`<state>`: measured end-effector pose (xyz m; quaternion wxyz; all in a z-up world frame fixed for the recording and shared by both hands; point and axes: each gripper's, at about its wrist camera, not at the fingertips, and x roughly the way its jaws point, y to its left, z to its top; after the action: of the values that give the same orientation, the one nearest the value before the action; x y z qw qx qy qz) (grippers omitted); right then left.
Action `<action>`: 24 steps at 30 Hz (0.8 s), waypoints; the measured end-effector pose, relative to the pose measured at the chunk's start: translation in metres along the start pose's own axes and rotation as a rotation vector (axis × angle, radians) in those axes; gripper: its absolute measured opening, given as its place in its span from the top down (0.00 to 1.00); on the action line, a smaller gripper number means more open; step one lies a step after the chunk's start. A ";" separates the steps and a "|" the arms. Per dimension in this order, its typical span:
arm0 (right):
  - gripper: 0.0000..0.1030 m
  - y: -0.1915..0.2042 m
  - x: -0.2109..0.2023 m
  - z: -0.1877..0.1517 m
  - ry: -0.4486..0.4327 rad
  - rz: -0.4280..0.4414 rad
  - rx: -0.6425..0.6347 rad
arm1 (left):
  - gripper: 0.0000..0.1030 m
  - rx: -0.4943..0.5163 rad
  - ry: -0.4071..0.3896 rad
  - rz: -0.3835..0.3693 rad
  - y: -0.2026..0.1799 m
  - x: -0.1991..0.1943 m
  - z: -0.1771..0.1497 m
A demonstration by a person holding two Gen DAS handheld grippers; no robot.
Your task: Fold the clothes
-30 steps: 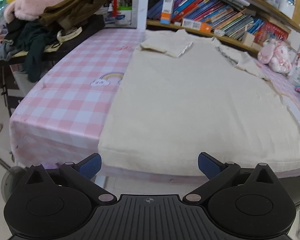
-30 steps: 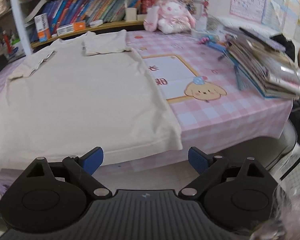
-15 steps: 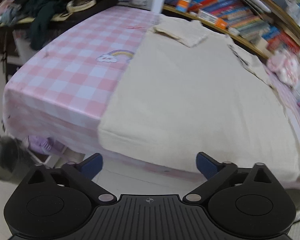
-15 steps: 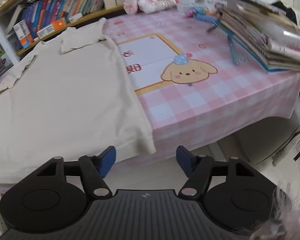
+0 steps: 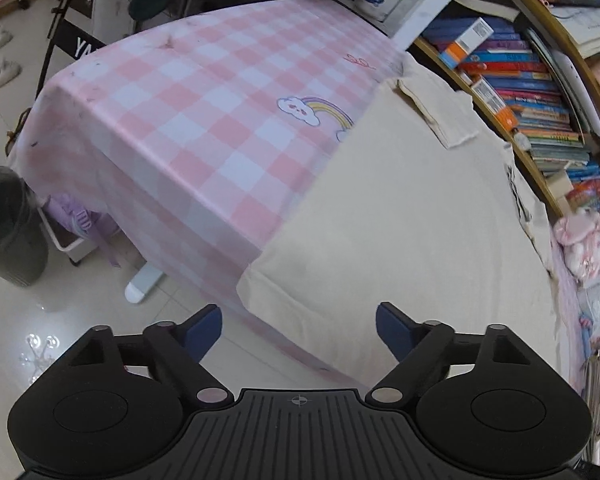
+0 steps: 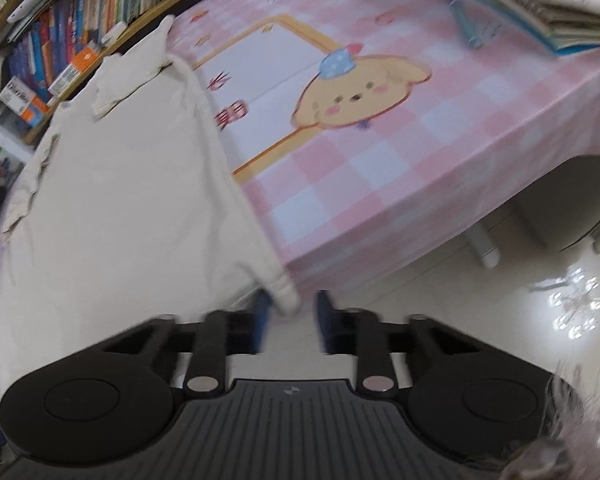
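Observation:
A cream T-shirt (image 5: 400, 220) lies flat on the pink checked tablecloth (image 5: 200, 120), sleeves folded in, hem at the near table edge. My left gripper (image 5: 298, 322) hovers just off that edge with its jaws closing. The shirt's left hem corner lies ahead between the blue fingertips (image 5: 204, 326), untouched. In the right wrist view the same T-shirt (image 6: 120, 200) ends at its right hem corner, which hangs between the fingers of my right gripper (image 6: 290, 320). Those jaws are closing and stand narrow; a gap still shows beside the cloth.
A bookshelf (image 5: 520, 80) runs along the far side of the table. Stacked books and pens (image 6: 540, 8) sit at the far right of the tablecloth (image 6: 420, 160). A pink plush (image 5: 584, 240) lies near the shelf. A grey bin (image 5: 8, 232) stands on the floor, left.
Both grippers have sunk toward the near table edge and rolled, so the table looks tilted. The right jaws have narrowed a lot around the shirt's hem corner. The left jaws have narrowed slightly.

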<state>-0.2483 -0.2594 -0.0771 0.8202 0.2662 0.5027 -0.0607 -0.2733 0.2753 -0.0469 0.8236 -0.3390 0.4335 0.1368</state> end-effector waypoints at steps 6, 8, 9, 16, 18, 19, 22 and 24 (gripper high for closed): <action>0.94 0.016 -0.013 -0.003 -0.007 0.113 -0.020 | 0.26 0.004 -0.025 0.017 0.001 -0.005 0.006; 0.95 0.019 -0.018 -0.001 -0.031 0.150 -0.016 | 0.26 -0.001 -0.033 0.017 0.003 -0.007 0.007; 0.95 0.020 -0.021 0.000 -0.044 0.165 -0.015 | 0.26 -0.002 -0.035 0.018 0.004 -0.008 0.008; 0.95 0.018 -0.023 0.008 -0.073 0.119 -0.022 | 0.28 -0.004 -0.037 0.002 0.008 -0.010 0.010; 0.95 0.016 -0.020 0.008 -0.068 0.098 -0.033 | 0.35 -0.008 -0.034 -0.003 0.009 -0.010 0.010; 0.94 0.015 -0.018 0.008 -0.065 0.094 -0.035 | 0.39 -0.013 -0.029 -0.002 0.011 -0.009 0.010; 0.91 0.012 -0.015 0.008 -0.060 0.099 -0.027 | 0.40 -0.034 -0.014 0.000 0.014 -0.007 0.009; 0.90 0.012 -0.015 0.008 -0.062 0.102 -0.030 | 0.40 -0.040 -0.007 -0.011 0.015 -0.007 0.008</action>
<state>-0.2450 -0.2556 -0.0572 0.8413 0.2774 0.4635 -0.0195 -0.2801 0.2920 -0.0452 0.8189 -0.3574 0.4260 0.1418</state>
